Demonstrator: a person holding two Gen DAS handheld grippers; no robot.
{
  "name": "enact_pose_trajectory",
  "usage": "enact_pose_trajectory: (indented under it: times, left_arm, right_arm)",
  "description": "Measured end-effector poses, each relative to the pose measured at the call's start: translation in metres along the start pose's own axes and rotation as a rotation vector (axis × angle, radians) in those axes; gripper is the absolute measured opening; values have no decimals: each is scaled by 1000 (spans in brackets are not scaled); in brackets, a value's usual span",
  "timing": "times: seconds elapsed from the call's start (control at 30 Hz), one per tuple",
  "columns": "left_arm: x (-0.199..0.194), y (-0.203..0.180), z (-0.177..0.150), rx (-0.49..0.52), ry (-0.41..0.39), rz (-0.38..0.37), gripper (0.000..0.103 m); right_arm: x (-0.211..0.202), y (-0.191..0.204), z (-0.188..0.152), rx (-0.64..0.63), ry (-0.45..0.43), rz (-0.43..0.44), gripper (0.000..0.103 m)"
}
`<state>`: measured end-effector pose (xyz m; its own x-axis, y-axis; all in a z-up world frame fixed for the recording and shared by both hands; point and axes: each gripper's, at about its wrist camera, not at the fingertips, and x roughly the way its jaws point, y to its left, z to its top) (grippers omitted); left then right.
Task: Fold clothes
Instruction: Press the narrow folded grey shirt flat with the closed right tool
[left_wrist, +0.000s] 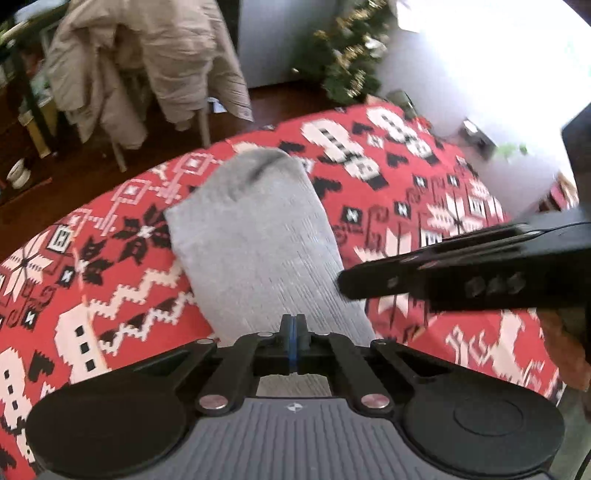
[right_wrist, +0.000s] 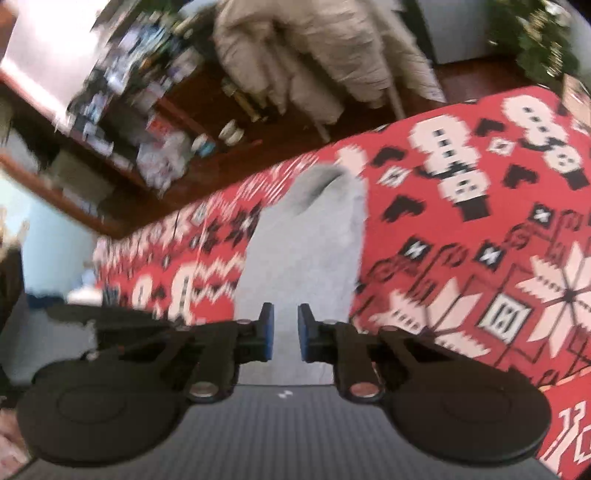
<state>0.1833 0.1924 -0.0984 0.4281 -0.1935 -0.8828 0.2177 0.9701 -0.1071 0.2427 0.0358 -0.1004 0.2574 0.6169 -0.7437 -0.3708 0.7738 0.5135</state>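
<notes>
One grey sock (left_wrist: 255, 236) lies stretched across the middle of the left wrist view, on a single red tablecloth (left_wrist: 436, 192) patterned with white and black shapes; its far end reaches toward the upper centre, and its near end disappears behind the left gripper (left_wrist: 293, 345) at the bottom centre. That gripper's jaws are pressed together, only a thin blue line showing between them, and they meet right at the sock's near edge, so they appear to pinch the fabric, though the nip itself is hidden by the fingers. The right gripper (left_wrist: 345, 286) enters from the right edge of this view as a blurred black bar whose tip overlaps the sock's right side. In the right wrist view the right gripper (right_wrist: 285, 332) has its jaws parted, two blue pads (right_wrist: 266, 332) standing apart with grey fabric visible in the gap; whether the pads touch the sock (right_wrist: 306, 240) cannot be told. One beige jacket (left_wrist: 147, 62) hangs over a chair in the upper left of the left view, its top cut off by the frame. One decorated green tree (left_wrist: 351, 51) stands at the upper centre-right, smeared by motion. The shelves (right_wrist: 122, 122) in the upper left of the right view hold many small items too blurred to count.
</notes>
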Motion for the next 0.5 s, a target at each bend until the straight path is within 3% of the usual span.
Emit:
enact_pose_trajectory:
  times: [0.27,0.5]
  left_arm:
    - [13,-10,-22,190,46,43,1]
    - [-15,-12,-31,116,30,-42,1]
  right_arm:
    - [37,6,-37,-99,117,-73,9]
    - [0,22,-49,-179,127,-70,11]
